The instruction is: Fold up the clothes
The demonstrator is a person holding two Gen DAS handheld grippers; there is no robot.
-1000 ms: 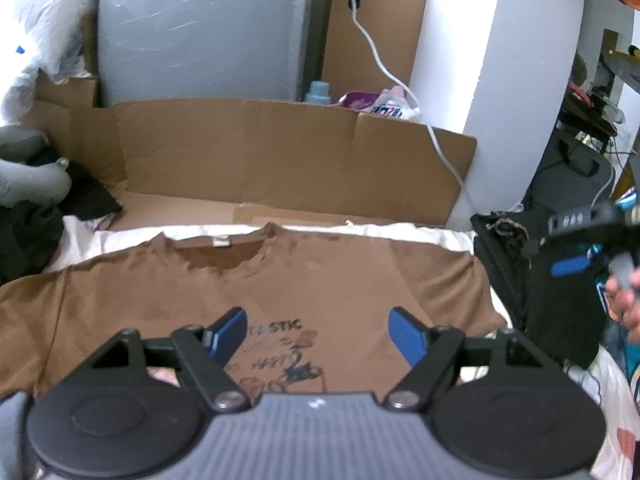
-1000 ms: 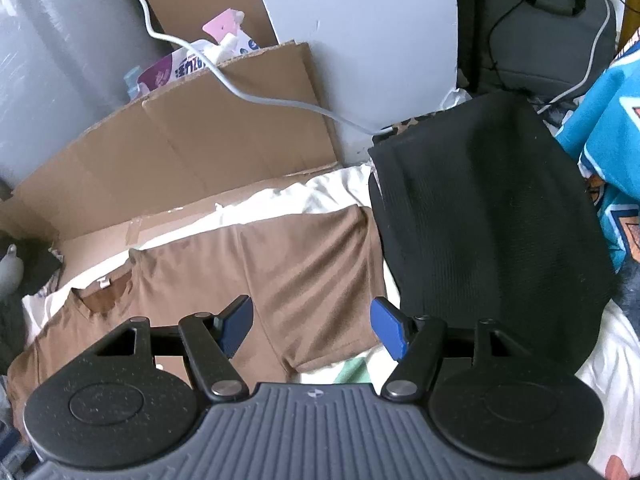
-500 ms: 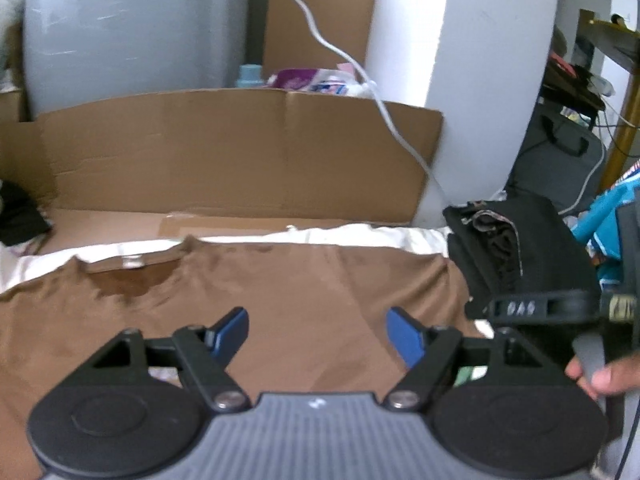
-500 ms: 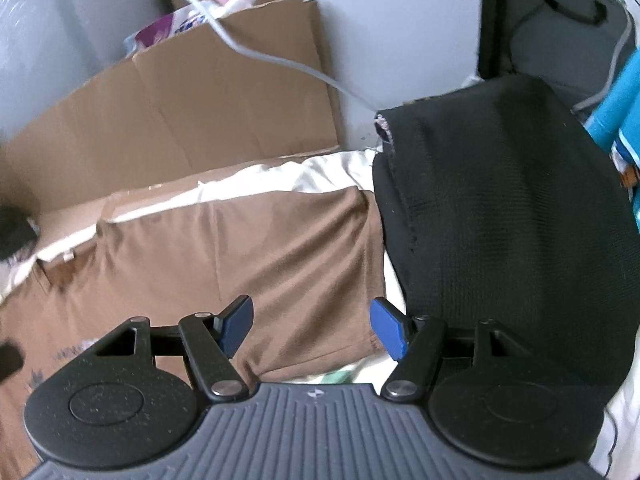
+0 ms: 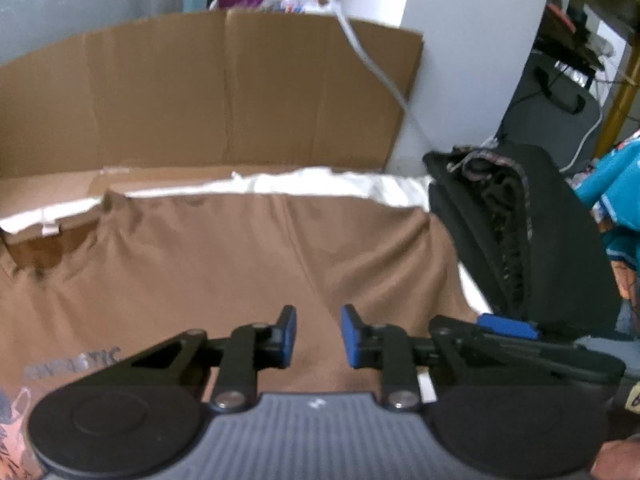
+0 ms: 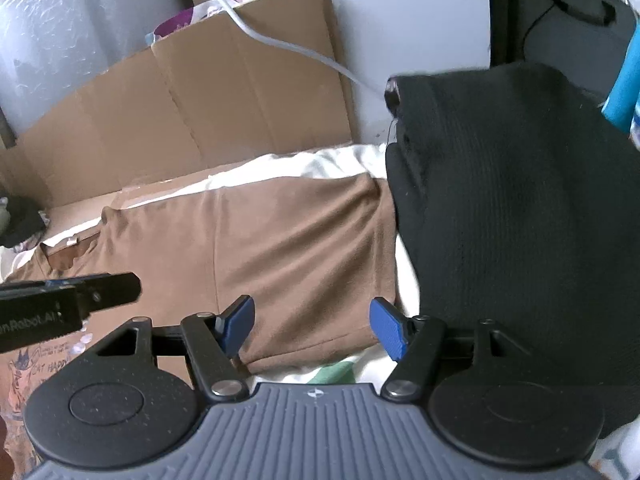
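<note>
A brown T-shirt (image 5: 200, 260) with a printed front lies flat on a white sheet (image 5: 320, 184), collar to the left. My left gripper (image 5: 318, 334) hangs low over its right shoulder part. Its jaws are closing to a narrow gap, and only flat cloth shows between them. My right gripper (image 6: 313, 322) hovers over the right sleeve of the T-shirt (image 6: 280, 248) near the hem. Its jaws are closing too, still wide, with the sleeve below them. The right gripper's blue pad (image 5: 506, 326) shows at the left view's right. The left gripper's body (image 6: 80, 292) crosses the right view's left.
A folded black garment (image 6: 500, 200) lies against the sleeve's right edge. Flattened cardboard (image 5: 200, 92) stands behind the sheet, with a white cable (image 5: 360, 48) hanging over it. A teal cloth (image 5: 616, 192) is at the far right. Dark clothes (image 6: 20, 220) sit at the far left.
The left gripper has moved right and down toward the sleeve side, and its jaws have narrowed sharply. The right gripper has sunk toward the sleeve and narrowed slightly. The left gripper has entered the right view.
</note>
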